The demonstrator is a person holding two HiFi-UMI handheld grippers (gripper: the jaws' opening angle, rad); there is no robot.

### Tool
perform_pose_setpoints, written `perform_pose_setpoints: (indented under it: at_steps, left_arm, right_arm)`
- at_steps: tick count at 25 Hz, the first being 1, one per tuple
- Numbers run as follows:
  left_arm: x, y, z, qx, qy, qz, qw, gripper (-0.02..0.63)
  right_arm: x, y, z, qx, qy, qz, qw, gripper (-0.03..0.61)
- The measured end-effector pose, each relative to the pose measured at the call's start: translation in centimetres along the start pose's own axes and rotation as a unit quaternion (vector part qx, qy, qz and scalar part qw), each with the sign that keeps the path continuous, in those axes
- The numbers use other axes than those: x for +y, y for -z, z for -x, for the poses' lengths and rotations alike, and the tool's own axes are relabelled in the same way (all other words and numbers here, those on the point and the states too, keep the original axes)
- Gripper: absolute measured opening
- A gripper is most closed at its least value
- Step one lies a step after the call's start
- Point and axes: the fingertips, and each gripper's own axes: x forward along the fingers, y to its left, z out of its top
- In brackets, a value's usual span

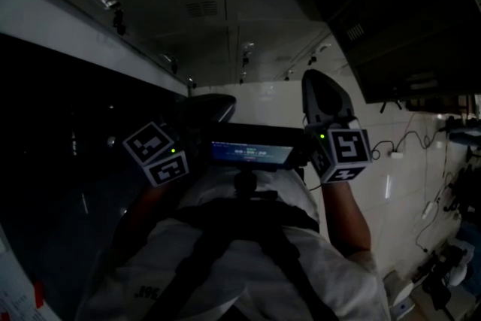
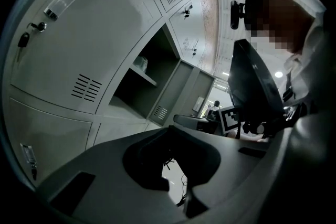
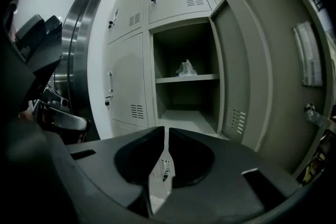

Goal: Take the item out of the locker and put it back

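Observation:
The open locker (image 3: 184, 113) has a shelf with a small white crumpled item (image 3: 186, 68) lying on it. Its door (image 3: 262, 65) is swung out to the right. The right gripper (image 3: 166, 129) points at this locker from a distance, its jaws shut to a thin slit with nothing between them. From the left gripper view the same locker (image 2: 142, 78) and item (image 2: 140, 63) appear far off. The left gripper (image 2: 169, 128) is shut and empty. In the dark head view both marker cubes (image 1: 156, 154) (image 1: 342, 154) sit close to the person's chest.
Closed grey locker doors (image 3: 128, 76) with keys and vents surround the open one. A large round metal frame (image 3: 79, 44) stands left of the lockers. A device with a lit screen (image 1: 252, 154) hangs on the chest. Cables (image 1: 409, 143) run across the pale floor at right.

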Motion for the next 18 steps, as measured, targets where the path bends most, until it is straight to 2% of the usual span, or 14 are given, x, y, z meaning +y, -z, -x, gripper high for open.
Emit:
perform_pose_setpoints:
  at_steps: [10,18]
  left_arm:
    - [0.0,1.5,1.4,0.024,-0.014,0.018,0.9994,-0.008]
    - [0.2,3.0,3.1,0.041,0.01,0.033,0.9986,-0.008]
  right_arm:
    - [0.8,1.5,0.9,0.01,0.002,-0.017,1.0,0.0]
    - [3.1,2.9,1.2,0.018,0.011,-0.032,0.999,-0.01]
